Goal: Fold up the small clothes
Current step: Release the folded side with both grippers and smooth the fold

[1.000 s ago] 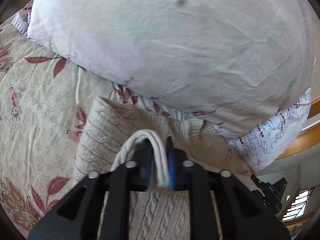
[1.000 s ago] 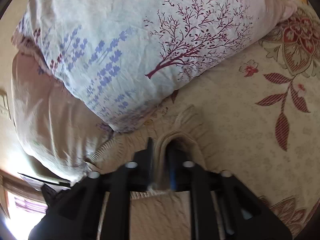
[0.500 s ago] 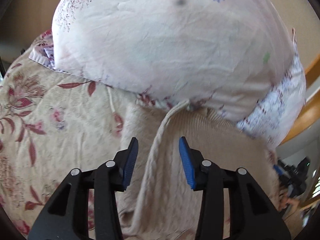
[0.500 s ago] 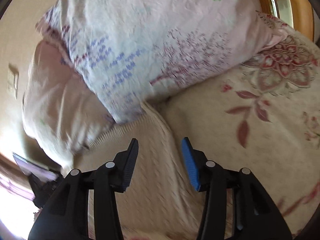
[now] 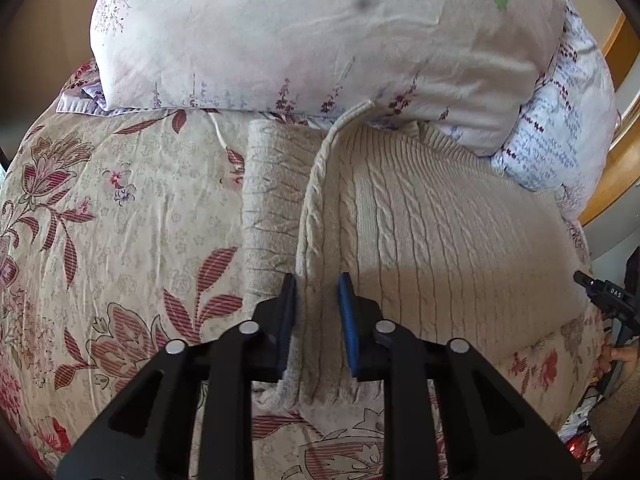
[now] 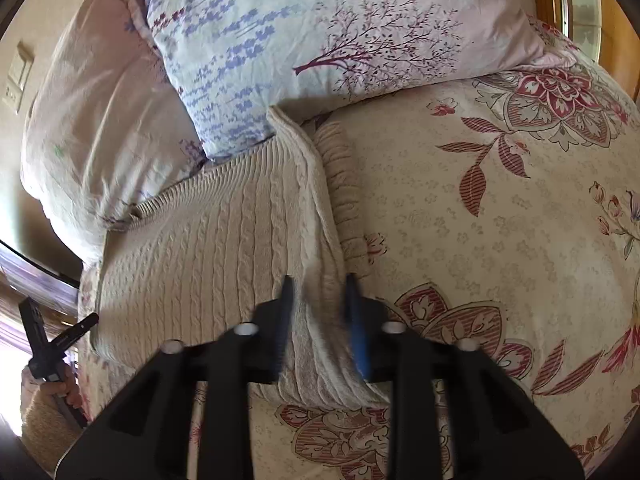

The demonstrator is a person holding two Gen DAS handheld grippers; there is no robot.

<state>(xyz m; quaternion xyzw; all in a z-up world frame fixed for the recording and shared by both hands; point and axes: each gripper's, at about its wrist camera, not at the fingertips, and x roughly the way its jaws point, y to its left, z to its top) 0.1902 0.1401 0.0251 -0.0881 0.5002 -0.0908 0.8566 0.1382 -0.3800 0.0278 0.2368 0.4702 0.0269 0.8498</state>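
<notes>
A cream cable-knit sweater (image 5: 432, 220) lies folded on the floral bedspread, its far end against the pillows. It also shows in the right wrist view (image 6: 208, 240). My left gripper (image 5: 317, 284) is open, its jaws on either side of the sweater's left folded edge near the front hem. My right gripper (image 6: 318, 286) is open, its jaws on either side of the sweater's right folded edge. A folded-in sleeve (image 5: 266, 200) lies along the left side, and another sleeve (image 6: 344, 184) lies along the right side.
Two floral pillows (image 5: 320, 32) (image 6: 320, 32) lie at the head of the bed behind the sweater. The floral bedspread (image 5: 112, 208) (image 6: 500, 208) extends to both sides. A wooden bed frame (image 5: 616, 152) is at the right edge.
Both grippers let go of the sweater's edge, opened and pulled back toward the near hem. The sweater now lies folded flat on the bed.
</notes>
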